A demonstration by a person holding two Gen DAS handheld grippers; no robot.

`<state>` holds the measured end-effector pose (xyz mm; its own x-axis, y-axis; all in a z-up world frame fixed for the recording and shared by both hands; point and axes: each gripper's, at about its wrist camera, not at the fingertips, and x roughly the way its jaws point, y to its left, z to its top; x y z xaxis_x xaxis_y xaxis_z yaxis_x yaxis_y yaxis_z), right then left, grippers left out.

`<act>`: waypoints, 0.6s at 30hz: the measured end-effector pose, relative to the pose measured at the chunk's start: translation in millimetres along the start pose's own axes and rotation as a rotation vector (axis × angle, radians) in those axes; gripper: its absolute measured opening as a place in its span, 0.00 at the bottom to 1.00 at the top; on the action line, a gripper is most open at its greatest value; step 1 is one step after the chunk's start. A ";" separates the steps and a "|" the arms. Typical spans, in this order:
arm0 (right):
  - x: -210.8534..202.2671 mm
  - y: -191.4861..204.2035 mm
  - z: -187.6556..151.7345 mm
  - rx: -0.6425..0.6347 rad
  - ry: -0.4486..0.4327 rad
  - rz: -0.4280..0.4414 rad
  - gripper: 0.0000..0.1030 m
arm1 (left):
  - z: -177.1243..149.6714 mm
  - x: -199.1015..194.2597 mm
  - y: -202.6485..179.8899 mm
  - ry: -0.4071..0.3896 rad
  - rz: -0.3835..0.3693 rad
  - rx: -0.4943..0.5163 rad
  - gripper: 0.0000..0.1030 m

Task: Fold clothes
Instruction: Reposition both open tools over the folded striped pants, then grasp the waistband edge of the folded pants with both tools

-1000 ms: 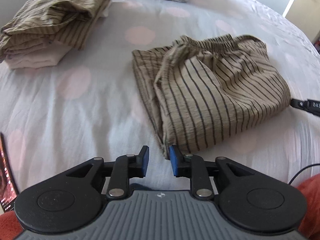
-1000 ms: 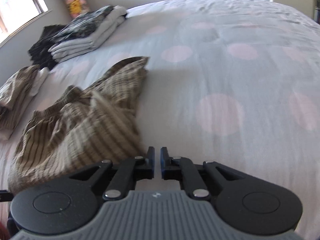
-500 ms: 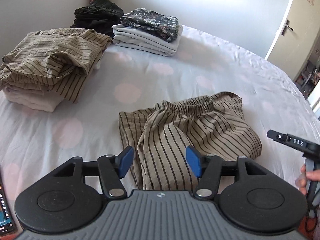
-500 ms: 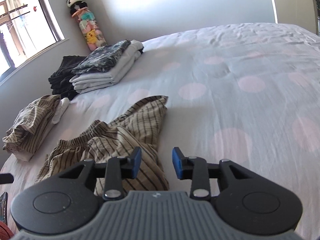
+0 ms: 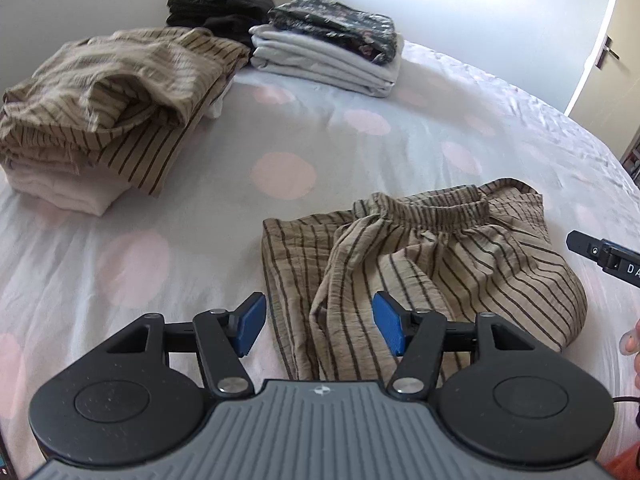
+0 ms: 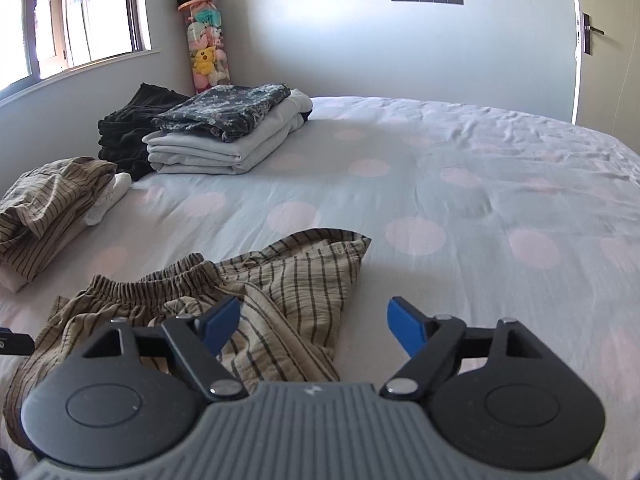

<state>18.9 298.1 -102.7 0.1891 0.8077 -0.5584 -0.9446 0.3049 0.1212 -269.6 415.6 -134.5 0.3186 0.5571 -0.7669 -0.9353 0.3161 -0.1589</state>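
Striped shorts [image 5: 432, 272] lie folded on the bed [image 5: 200, 248]; stacking remains. Left gripper [image 5: 318, 328] jaws wide, empty. Right gripper [image 6: 314, 326] jaws opening, empty.

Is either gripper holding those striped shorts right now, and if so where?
Nothing is held. The left gripper is open, the right gripper is opening, and the striped shorts lie loose on the bed.

Bright daylight from window [image 6: 76, 20], soft shadows, sharp focus, fisheye-curved edges
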 end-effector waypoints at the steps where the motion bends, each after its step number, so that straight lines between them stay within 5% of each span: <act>1: 4.7 -1.2 0.4 0.015 0.007 0.011 0.81 | 0.0 2.1 3.7 0.005 -0.007 -0.018 0.68; 9: 38.7 -2.2 3.8 0.027 0.076 0.043 0.83 | 7.0 15.6 16.0 0.038 -0.071 -0.097 0.73; 18: 62.1 -13.7 -4.7 0.083 0.154 0.092 0.86 | 21.1 48.2 15.8 0.118 -0.025 -0.081 0.73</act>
<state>42.3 341.8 -142.9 0.0537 0.7492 -0.6601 -0.9295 0.2791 0.2412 -265.8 463.7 -160.9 0.3257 0.4541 -0.8293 -0.9384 0.2625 -0.2248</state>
